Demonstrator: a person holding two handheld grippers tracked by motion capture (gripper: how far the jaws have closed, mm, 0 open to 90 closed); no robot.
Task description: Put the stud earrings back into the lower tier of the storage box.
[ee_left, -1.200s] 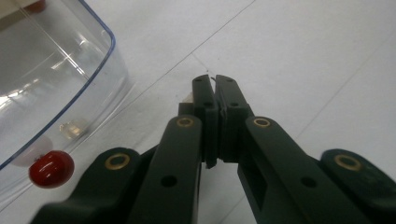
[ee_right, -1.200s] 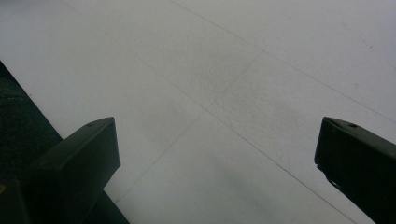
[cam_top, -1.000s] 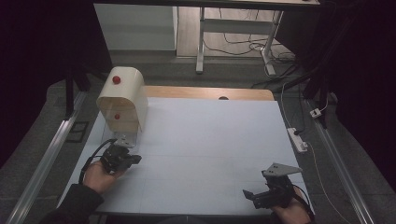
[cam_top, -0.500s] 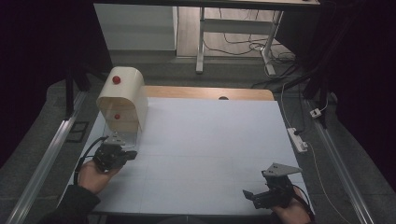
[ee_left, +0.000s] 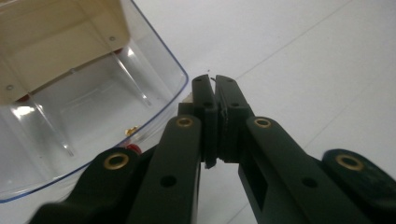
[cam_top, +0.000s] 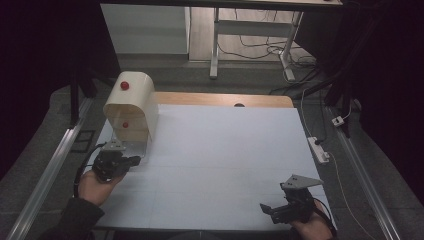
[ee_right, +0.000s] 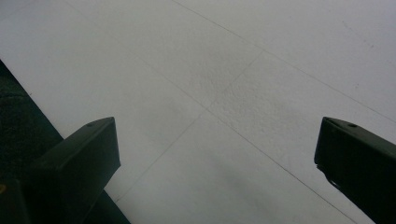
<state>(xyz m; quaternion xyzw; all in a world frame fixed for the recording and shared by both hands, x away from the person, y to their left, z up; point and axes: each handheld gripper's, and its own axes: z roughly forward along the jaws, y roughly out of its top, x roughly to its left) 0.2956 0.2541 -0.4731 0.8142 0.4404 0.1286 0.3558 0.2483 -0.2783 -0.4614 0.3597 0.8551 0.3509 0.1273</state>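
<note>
A white table (cam_top: 225, 150) fills the room's middle, and at its far left stands a cream, round-topped box (cam_top: 131, 107) with red knobs and a clear plastic tray (ee_left: 88, 98) jutting toward the near side. The left gripper (cam_top: 131, 161) sits just beside that tray's rim — jaws pressed together, nothing between them. Near right, the right gripper (cam_top: 266, 208) rests wide open over bare tabletop, empty.

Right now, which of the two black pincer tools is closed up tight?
The left gripper, by the clear-fronted cream box: its jaws are pressed together with nothing seen between them. The right gripper, near the table's front edge, has its jaws spread wide apart.
</note>
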